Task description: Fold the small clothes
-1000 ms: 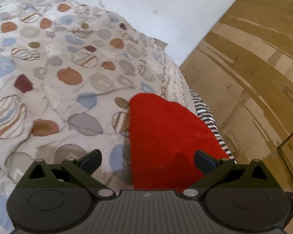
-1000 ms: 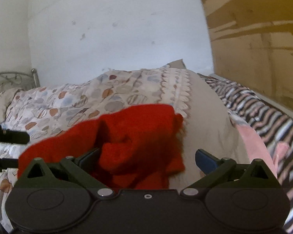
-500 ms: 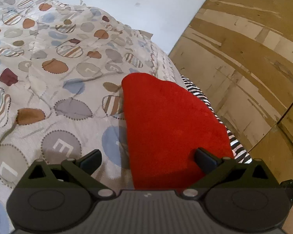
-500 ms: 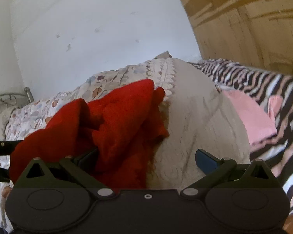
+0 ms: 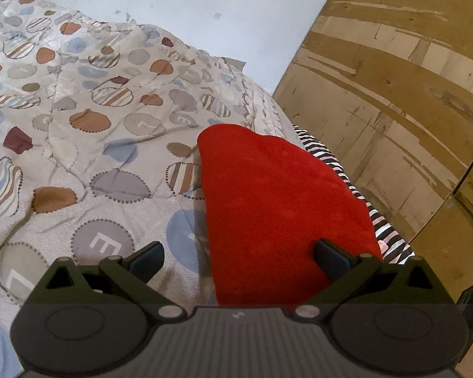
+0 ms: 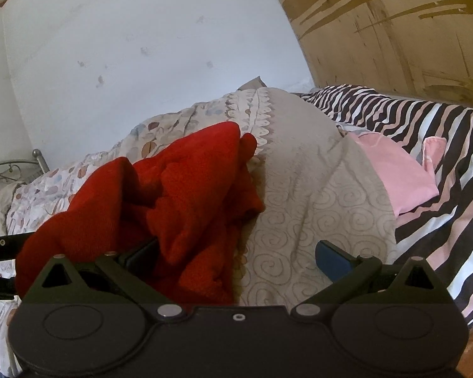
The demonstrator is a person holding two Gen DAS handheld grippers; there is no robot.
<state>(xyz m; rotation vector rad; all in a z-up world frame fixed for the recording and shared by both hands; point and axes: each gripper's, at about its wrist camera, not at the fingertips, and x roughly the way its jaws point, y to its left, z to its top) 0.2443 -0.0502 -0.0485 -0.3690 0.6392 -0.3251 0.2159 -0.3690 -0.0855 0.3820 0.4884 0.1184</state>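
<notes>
Lengthwise, red garment (image 5: 277, 208) points toward the wall (image 5: 186, 9).

Soft, even daylight; faint shadow beside the red cloth (image 5: 277, 208) ahead of the tool. Fisheye bends the edges, corners dark, detail slightly soft

Ahead of my left hand-held gripper a quilt (image 5: 88, 145) with coloured dots covers the bed. To its right stands a worn wooden wardrobe (image 5: 394, 100). Right of my right hand-held gripper a pink cloth (image 6: 403, 176) lies on a striped sheet (image 6: 451, 145), a white wall (image 6: 135, 47) behind.
</notes>
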